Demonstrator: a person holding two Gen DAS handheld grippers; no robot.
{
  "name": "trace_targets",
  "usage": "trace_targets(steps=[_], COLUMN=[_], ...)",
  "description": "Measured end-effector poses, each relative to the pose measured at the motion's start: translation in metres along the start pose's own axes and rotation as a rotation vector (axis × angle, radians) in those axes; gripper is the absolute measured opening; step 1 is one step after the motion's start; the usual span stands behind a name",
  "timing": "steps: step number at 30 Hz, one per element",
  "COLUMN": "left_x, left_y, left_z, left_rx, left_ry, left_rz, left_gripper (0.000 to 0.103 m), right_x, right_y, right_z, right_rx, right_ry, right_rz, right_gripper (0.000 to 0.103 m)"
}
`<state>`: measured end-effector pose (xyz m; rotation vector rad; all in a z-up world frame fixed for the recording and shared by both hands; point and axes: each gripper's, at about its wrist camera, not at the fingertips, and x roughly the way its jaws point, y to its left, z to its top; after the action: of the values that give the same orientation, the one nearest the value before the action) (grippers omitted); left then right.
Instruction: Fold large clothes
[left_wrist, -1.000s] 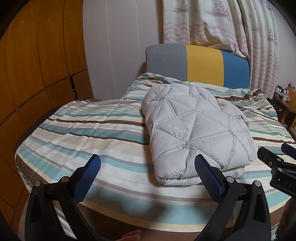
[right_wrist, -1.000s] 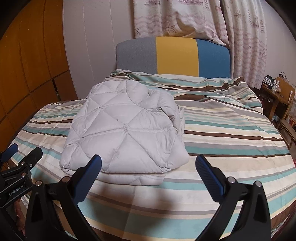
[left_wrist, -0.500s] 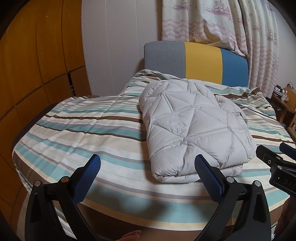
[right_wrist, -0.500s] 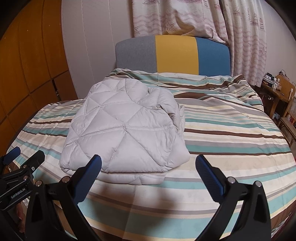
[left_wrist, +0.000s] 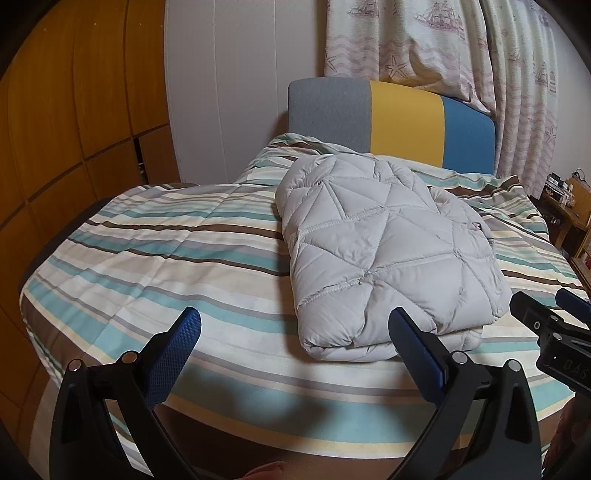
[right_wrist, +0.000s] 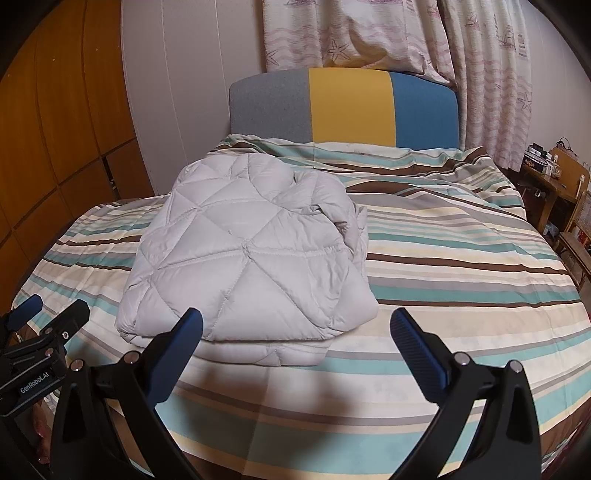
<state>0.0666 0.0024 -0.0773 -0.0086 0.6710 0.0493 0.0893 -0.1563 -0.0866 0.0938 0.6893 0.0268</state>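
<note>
Grey quilted jacket (left_wrist: 388, 251): folded into a thick bundle, lying on the striped bedspread (left_wrist: 147, 266) toward the foot of the bed, below the grey, yellow and blue headboard (right_wrist: 347, 107).
Left gripper (left_wrist: 295, 347): jaws wide apart and empty, short of the bundle's near left corner.
Right gripper (right_wrist: 295, 345): jaws wide apart and empty, short of the bundle's near right corner.
Handling: looks light, puffy and soft; the smooth shell is probably slippery and the padding may spring the fold back open.
Hold: pinch deep through all layers at the near folded edge, or along a stitched seam, not on loose shell.
Progress: folding seems nearly complete.
</note>
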Motion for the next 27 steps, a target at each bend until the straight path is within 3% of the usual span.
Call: trace_targets(steps=[27], left_x=[0.0056], left_y=[-0.0035], left_z=[-0.0032], left_rx=[0.006], left_ry=[0.030], left_rz=[-0.007], left_gripper=[0.100], right_x=[0.0070], right_y=[-0.0013], right_z=[-0.0022], right_rx=[0.010], right_ry=[0.019], right_rz=[0.004], right_gripper=[0.101])
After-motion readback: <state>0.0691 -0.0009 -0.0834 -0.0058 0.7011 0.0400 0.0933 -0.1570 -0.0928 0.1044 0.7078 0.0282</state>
